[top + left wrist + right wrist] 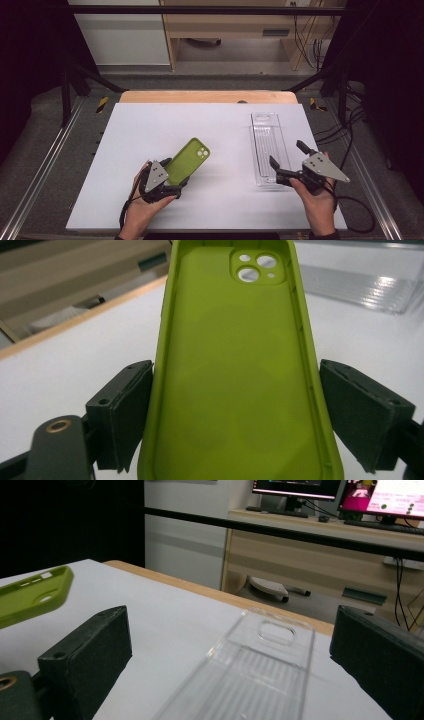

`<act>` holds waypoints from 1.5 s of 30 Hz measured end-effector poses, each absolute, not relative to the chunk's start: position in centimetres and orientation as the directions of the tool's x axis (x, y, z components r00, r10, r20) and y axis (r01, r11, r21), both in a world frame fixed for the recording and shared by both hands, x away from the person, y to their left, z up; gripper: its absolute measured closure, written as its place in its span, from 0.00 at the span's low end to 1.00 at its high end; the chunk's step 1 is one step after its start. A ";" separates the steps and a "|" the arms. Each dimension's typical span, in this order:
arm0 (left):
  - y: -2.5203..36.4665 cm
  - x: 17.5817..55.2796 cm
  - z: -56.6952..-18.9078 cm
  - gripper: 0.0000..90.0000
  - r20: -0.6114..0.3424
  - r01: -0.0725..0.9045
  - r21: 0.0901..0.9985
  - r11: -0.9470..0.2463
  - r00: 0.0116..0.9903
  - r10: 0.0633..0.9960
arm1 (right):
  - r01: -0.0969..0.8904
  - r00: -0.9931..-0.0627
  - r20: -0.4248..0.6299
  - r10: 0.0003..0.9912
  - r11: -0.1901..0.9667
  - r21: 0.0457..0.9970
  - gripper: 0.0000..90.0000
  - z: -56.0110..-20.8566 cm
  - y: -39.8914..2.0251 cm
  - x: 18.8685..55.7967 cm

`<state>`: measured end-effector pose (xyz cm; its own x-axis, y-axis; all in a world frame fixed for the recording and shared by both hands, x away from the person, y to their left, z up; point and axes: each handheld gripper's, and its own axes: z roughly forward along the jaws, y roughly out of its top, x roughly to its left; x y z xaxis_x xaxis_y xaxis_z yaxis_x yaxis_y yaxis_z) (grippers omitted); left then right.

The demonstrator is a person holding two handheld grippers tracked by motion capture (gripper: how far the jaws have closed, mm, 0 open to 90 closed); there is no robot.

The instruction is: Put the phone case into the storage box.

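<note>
Green case (187, 161): phone case, hollow side up in left gripper view (235, 375), camera cutout at its far end. Held in left tongs (172, 175) by its near end, pads on both long edges, jaws set wide to span it. Rest of case juts out fwd and to the right over the desk (150, 125), tilted up, off the surface. Left hand (145, 200) sits near the front desk edge, left of centre.

Clear tray (269, 147): see-through plastic pack w/ ribbed bottom and hang-slot at the far end, lying flat on the right part of the desk, long axis running front to back. Well apart from the case.

Right tongs (287, 160): jaws wide apart, nothing gripped. In right gripper view the tray (255, 675) lies ahead between the two jaws, pads not touching it. In high view the jaws sit at the tray's near right end, raised above it. Right hand (315, 200) by the front-right desk corner.

Case's far end also shows at left in right gripper view (30, 595).
</note>
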<state>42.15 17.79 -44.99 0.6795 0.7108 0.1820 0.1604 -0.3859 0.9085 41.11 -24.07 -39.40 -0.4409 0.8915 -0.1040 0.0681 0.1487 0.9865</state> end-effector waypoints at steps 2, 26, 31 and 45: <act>17.9 42.1 -44.7 0.18 0.188 0.145 0.915 -0.377 0.672 0.716 | 0.070 -0.463 -0.117 0.879 0.168 0.983 0.04 -38.2 -22.4 41.2; 18.0 41.0 -43.4 0.18 0.255 0.029 0.936 -0.351 0.630 0.734 | 0.233 -0.630 0.012 0.776 0.174 0.957 0.07 -38.0 -11.0 45.1; 17.6 40.7 -43.4 0.18 0.273 0.012 0.933 -0.361 0.631 0.726 | 0.250 -0.650 0.055 0.758 0.145 0.957 0.06 -38.1 -10.3 44.9; 16.9 40.1 -43.1 0.18 0.308 -0.026 0.925 -0.379 0.635 0.708 | 0.281 -0.693 0.114 0.712 0.121 0.952 0.15 -38.9 -8.1 45.0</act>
